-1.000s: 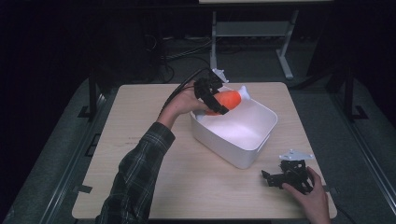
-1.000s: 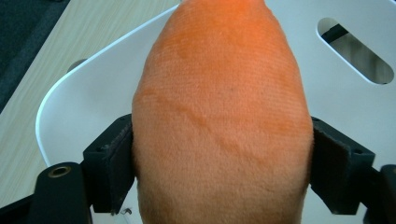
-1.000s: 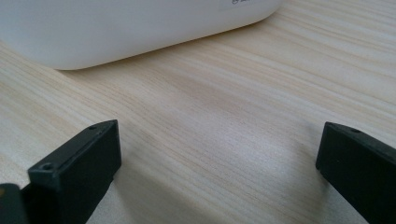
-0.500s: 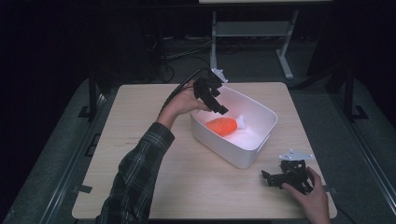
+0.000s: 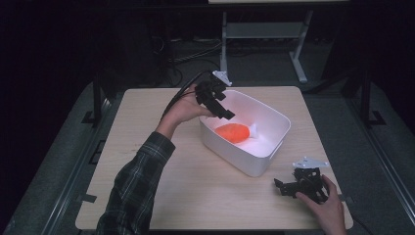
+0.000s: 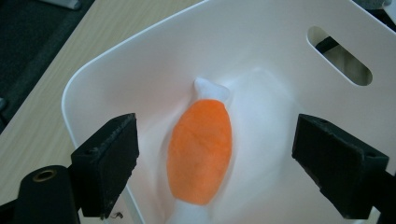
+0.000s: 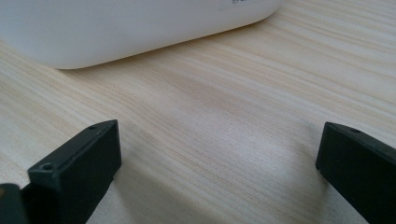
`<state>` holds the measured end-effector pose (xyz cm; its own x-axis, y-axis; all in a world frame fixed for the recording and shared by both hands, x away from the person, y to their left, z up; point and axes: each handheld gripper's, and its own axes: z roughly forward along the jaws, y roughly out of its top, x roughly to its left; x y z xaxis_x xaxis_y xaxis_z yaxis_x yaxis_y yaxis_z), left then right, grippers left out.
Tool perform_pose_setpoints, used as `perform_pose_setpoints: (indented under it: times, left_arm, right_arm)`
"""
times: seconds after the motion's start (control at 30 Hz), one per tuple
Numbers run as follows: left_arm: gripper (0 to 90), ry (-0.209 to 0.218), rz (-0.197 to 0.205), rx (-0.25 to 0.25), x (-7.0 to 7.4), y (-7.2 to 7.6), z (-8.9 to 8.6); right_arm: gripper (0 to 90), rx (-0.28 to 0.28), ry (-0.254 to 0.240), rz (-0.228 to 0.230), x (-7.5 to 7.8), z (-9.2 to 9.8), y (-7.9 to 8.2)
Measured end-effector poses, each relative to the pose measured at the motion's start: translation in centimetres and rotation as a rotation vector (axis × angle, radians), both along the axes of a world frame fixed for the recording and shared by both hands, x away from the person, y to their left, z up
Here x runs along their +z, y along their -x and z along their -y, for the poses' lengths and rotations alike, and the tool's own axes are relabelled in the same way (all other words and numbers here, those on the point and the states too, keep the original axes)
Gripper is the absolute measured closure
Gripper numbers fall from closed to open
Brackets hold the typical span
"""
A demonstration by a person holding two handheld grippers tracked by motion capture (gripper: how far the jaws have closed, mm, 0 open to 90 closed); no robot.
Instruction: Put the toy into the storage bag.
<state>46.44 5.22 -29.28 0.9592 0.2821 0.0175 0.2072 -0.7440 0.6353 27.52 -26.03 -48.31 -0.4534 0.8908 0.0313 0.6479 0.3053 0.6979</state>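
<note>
Orange toy (image 6: 201,151): I see it lying loose on the floor of the white tub (image 5: 274,147), a soft orange body with a white tip at each end, nothing touching it.
White tub: it stands on the table (image 5: 195,196) toward the far right corner, turned at an angle to the table's edges; a slot handle is cut in the wall I see in the left gripper view.
Left hand-held gripper (image 5: 222,105): I hold it over the tub's near-left rim, pointing down into the tub; its jaws have just been opening and now stand wide apart, empty, with the toy lying below the gap between them.
Left arm: a plaid sleeve (image 5: 132,191) reaches diagonally from the near edge toward the tub, wrist bent over the rim, cable trailing off behind the hand.
Right hand-held gripper (image 5: 286,188): it rests low on the table by the near right corner, jaws apart with bare wood between them, aimed at the tub's outer wall.
Table: pale wood grain, square with rounded corners.
Room: dark, grey floor around the table, cables and a light metal frame (image 5: 264,34) beyond the far edge.
</note>
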Motion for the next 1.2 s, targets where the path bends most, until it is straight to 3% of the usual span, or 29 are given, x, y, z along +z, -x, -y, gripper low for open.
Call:
perform_pose_setpoints:
  times: [0.3,0.77,1.07,1.2]
  left_arm:
    - [14.0,0.028,0.004,0.042,-0.3,1.7,-2.5]
    - [14.4,0.044,0.052,0.108,-0.1,4.9,-7.0]
    - [14.5,0.056,0.066,0.163,-0.9,6.9,-9.9]
    - [14.5,0.082,0.068,0.190,-1.5,7.8,-10.8]
  right_arm:
    - [0.0,0.001,0.002,0.002,0.0,0.0,0.0]
    - [0.0,0.001,0.001,0.001,0.0,0.0,0.0]
    - [0.0,0.001,0.002,0.002,0.0,0.0,0.0]
    - [0.0,0.002,0.002,0.002,0.0,0.0,0.0]
